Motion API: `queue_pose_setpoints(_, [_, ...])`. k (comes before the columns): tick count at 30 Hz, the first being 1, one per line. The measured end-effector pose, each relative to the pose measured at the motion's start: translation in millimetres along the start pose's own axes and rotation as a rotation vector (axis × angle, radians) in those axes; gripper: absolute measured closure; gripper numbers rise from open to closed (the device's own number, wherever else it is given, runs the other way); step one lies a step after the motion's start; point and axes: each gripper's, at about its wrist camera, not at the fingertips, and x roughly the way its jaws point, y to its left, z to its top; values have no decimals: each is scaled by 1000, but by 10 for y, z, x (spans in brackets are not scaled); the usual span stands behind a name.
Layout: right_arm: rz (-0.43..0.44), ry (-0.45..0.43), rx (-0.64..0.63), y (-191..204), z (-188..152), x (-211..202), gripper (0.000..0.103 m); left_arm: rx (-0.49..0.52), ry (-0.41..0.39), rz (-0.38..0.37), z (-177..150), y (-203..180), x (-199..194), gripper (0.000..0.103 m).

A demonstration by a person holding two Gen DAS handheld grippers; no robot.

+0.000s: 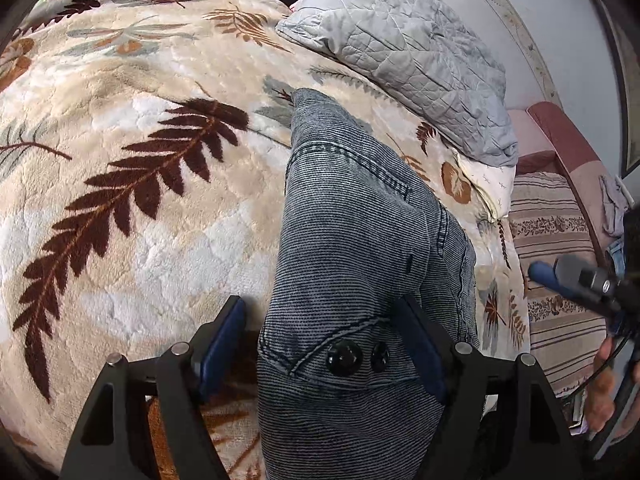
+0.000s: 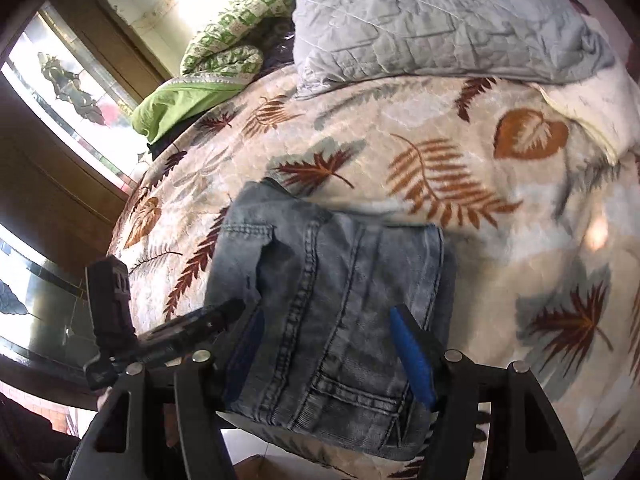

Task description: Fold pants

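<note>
Grey-blue denim pants (image 1: 352,248) lie folded on a leaf-patterned blanket (image 1: 132,92). In the left wrist view the waist with two black buttons (image 1: 344,357) lies between the fingers of my left gripper (image 1: 324,320), which is open and not pinching the cloth. In the right wrist view the pants (image 2: 332,288) show seams and a pocket. My right gripper (image 2: 326,320) is open, its blue pads either side of the fabric. The right gripper also shows at the right edge of the left wrist view (image 1: 576,276).
A grey quilted pillow (image 1: 404,48) lies at the far side of the bed. A green patterned cloth (image 2: 216,60) is bunched near a window (image 2: 60,80). A striped cushion (image 1: 556,248) lies beside the bed's edge.
</note>
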Motion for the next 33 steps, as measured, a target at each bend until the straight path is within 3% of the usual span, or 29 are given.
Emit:
queue_pose_setpoints(4, [10, 106, -98, 526, 613, 339, 30, 28, -2, -19, -35, 41, -42, 25])
queue_pose_setpoints(7, [-79, 176, -201, 922, 904, 858, 30, 43, 0, -33, -49, 56, -58, 25])
queue_pose_setpoints(9, [-153, 232, -227, 1046, 1016, 1230, 30, 47, 0, -37, -50, 64, -58, 25])
queue_pose_setpoints(11, [-168, 295, -240, 1110, 1055, 1525, 30, 58, -3, -34, -56, 63, -57, 25])
queue_pose_setpoints(16, [-248, 328, -304, 1250, 1087, 1841, 30, 65, -8, -32, -54, 44, -34, 25])
queue_pose_setpoints(18, [-319, 333, -316, 1216, 1101, 1912, 42, 58, -9, -39, -52, 58, -34, 25])
queue_pose_setpoints(19, [-303, 348, -268, 1131, 1119, 1919, 66, 54, -8, -42, -40, 53, -20, 25])
queue_pose_setpoints(20, [-280, 356, -211, 1033, 1133, 1916, 67, 51, -8, -45, -37, 66, -27, 25])
queue_pose_setpoints(24, [-294, 249, -93, 784, 1147, 1767, 67, 60, -14, -38, -31, 76, -31, 25])
queue_pose_setpoints(25, [-281, 211, -60, 734, 1148, 1700, 64, 66, -15, -34, -37, 70, -34, 25])
queue_pose_setpoints(26, [-257, 173, -34, 694, 1150, 1621, 50, 69, -17, -33, -38, 64, -36, 25])
queue_pose_setpoints(27, [-234, 139, -16, 658, 1150, 1524, 47, 70, -19, -32, -42, 63, -36, 25])
queue_pose_setpoints(31, [-152, 23, 27, 564, 1056, 1002, 45, 59, -23, -37, -53, 65, -52, 25])
queue_pose_setpoints(33, [-107, 20, 34, 545, 918, 816, 45, 59, -27, -35, -58, 64, -54, 25])
